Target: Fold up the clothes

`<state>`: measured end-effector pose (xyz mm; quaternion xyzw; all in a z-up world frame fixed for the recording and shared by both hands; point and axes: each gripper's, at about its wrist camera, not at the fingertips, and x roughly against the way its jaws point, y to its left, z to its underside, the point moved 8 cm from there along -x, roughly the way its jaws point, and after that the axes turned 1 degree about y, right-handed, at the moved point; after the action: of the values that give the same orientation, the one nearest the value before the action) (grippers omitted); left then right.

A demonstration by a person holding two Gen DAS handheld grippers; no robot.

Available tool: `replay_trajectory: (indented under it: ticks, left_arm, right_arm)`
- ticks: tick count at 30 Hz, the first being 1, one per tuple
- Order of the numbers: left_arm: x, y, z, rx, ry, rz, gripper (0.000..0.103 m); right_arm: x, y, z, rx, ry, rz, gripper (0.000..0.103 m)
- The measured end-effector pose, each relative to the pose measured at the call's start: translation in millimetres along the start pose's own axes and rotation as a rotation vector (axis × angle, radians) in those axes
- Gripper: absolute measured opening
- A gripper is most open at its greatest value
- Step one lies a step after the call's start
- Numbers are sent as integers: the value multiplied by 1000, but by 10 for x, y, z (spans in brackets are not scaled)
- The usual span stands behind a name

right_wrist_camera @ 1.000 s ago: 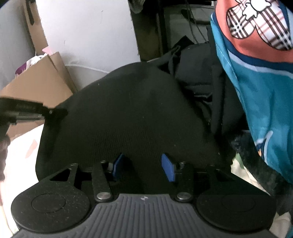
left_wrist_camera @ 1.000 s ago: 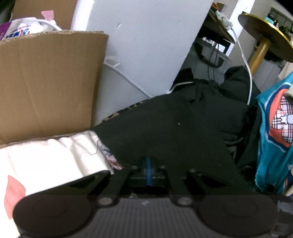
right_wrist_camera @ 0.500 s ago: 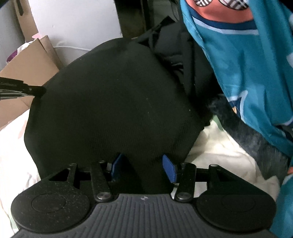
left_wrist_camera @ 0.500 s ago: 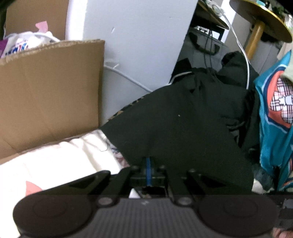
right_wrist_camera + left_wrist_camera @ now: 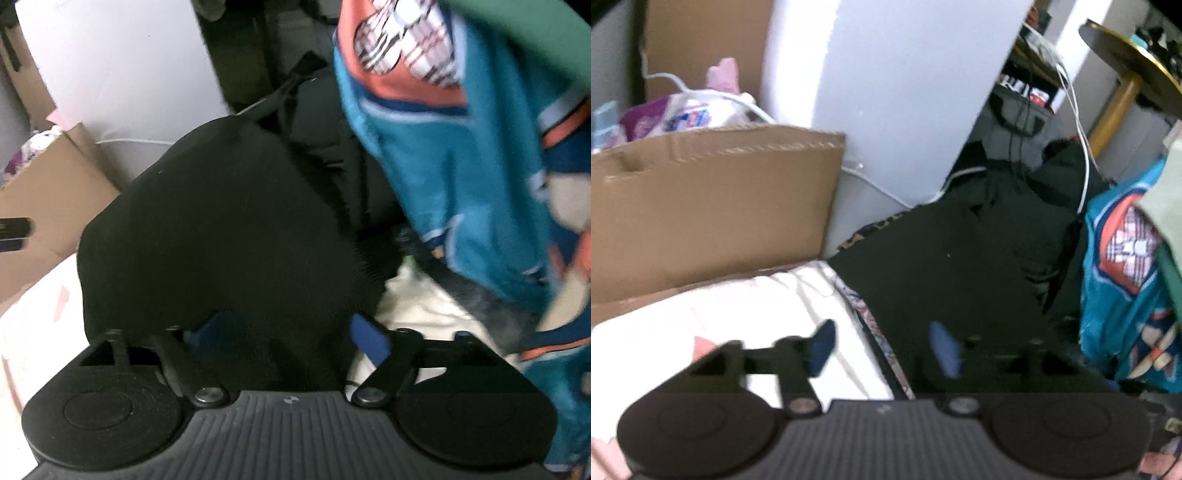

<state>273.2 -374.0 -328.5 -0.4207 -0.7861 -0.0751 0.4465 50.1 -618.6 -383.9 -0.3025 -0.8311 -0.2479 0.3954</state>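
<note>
A black garment [image 5: 945, 266] lies spread flat on white bedding [image 5: 738, 306]. In the right wrist view the same black garment [image 5: 229, 236] fills the middle. My left gripper [image 5: 882, 347] hangs above the garment's left edge with its jaws opening. The blue pads [image 5: 820, 347] stand apart, and neither presses on the cloth. My right gripper [image 5: 288, 334] is over the garment's near edge, its jaws also opening. The fabric lies loose between the pads and half hides the left one. The left gripper's tip [image 5: 14, 232] shows at the far left of the right wrist view.
A cardboard box [image 5: 701, 206] stands at the left against a white panel [image 5: 894, 92], with a white cable [image 5: 879, 188] running behind. A pile of dark clothes [image 5: 1034, 192] lies beyond the garment. A teal printed garment [image 5: 461, 166] hangs at the right. A round gold table [image 5: 1134, 66] is at the back right.
Both grippers have risen and their jaws have spread. The left one, shut on the black garment's edge before, has let it go. The garment stays on the bedding.
</note>
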Motion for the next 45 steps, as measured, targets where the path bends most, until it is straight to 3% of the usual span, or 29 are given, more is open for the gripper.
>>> replay_trajectory:
  ticks: [3, 5, 7, 16, 21, 28, 35, 45]
  left_arm:
    - [226, 62, -42, 32, 9, -22, 76]
    - [384, 96, -67, 44, 20, -41, 94]
    - [535, 100, -83, 42, 37, -52, 97]
    - [1296, -85, -179, -12, 114, -69, 102]
    - [1766, -144, -297, -25, 91, -103, 102]
    - [2349, -147, -219, -44, 110, -134, 103]
    - [2972, 126, -183, 65, 76, -201, 103]
    - [3938, 544, 104, 107, 79, -292, 103]
  right_arm:
    - [162, 17, -81, -14, 25, 27, 93]
    - [262, 33, -124, -32, 45, 25, 97]
    - [366, 71, -172, -53, 68, 4, 99]
    - [954, 388, -562, -33, 103, -35, 100]
    - [1343, 529, -682, -27, 91, -50, 100]
    - [1770, 698, -782, -4, 110, -68, 100]
    - [2139, 939, -942, 57, 102, -56, 100]
    - [2620, 1369, -1207, 223, 133, -107, 100]
